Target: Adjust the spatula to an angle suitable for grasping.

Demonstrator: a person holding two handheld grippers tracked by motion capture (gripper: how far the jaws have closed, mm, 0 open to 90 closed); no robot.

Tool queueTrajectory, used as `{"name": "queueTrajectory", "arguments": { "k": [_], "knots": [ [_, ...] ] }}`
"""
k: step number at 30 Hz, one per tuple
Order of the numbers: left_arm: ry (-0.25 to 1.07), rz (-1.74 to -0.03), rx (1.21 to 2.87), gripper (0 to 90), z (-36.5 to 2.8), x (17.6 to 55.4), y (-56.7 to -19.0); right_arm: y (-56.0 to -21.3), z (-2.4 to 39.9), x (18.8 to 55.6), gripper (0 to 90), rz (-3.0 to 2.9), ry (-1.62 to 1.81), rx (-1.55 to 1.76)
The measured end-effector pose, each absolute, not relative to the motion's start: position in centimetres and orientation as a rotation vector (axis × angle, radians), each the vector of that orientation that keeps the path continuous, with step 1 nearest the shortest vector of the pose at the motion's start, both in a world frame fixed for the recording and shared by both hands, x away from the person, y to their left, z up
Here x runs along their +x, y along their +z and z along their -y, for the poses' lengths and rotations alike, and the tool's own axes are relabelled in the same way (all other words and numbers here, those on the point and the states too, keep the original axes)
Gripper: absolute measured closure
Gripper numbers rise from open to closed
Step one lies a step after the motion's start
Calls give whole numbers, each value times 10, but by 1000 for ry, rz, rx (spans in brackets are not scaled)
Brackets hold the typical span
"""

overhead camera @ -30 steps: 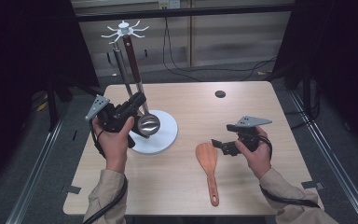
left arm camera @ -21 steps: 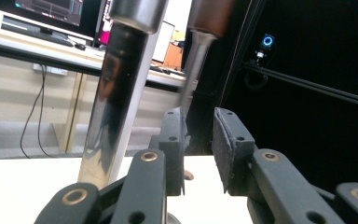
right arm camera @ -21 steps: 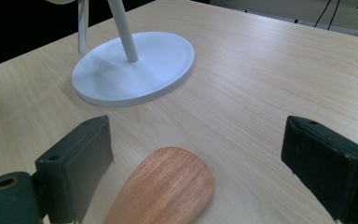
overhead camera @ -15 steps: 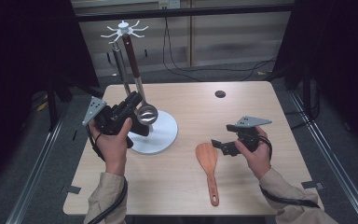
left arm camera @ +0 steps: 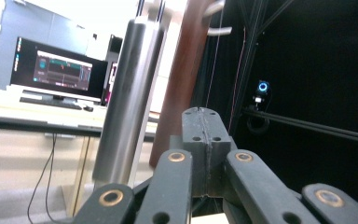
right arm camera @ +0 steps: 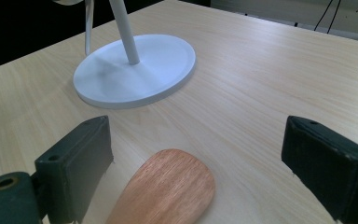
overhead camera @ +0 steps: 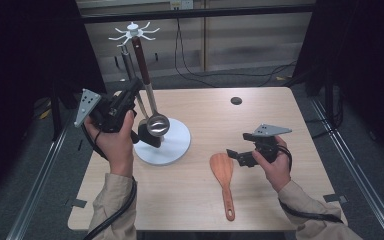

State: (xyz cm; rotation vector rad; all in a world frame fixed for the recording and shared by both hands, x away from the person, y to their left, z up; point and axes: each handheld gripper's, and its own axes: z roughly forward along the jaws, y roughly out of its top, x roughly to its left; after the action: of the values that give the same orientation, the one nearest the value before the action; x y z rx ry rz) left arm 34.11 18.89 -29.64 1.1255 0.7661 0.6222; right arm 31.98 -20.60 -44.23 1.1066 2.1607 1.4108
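Note:
A white utensil rack [overhead camera: 166, 148] stands left of centre on the wooden table. From its hooks hang a ladle [overhead camera: 157, 125] with a brown handle and a steel-handled utensil [overhead camera: 127, 65] with a black head. My left gripper [overhead camera: 136, 86] is raised beside those handles. Its jaws have just been closing and now stand shut [left arm camera: 200, 116] with nothing between them. The steel handle [left arm camera: 126, 93] and the brown handle [left arm camera: 182, 70] rise just beyond them. A wooden spatula [overhead camera: 223, 172] lies flat at centre right. My right gripper [overhead camera: 235, 156] hovers open over its blade [right arm camera: 168, 191].
A dark round hole [overhead camera: 236, 100] sits in the table's far middle. The rack's base [right arm camera: 135, 70] lies left of the spatula. Black frame posts flank the table, and cables run on the floor behind. A lit monitor [left arm camera: 56, 70] stands in the background.
My left gripper has risen along the hanging handles and its jaws have closed. The right hand and the spatula have stayed put.

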Motion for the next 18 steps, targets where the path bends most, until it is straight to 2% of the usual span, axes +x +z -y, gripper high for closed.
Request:
{"name": "queueTrajectory", "arguments": {
  "k": [18],
  "knots": [
    [611,-692,1050,900,-170,356,-258,-442,208,321,82,-2157,1420,1103]
  ]
}}
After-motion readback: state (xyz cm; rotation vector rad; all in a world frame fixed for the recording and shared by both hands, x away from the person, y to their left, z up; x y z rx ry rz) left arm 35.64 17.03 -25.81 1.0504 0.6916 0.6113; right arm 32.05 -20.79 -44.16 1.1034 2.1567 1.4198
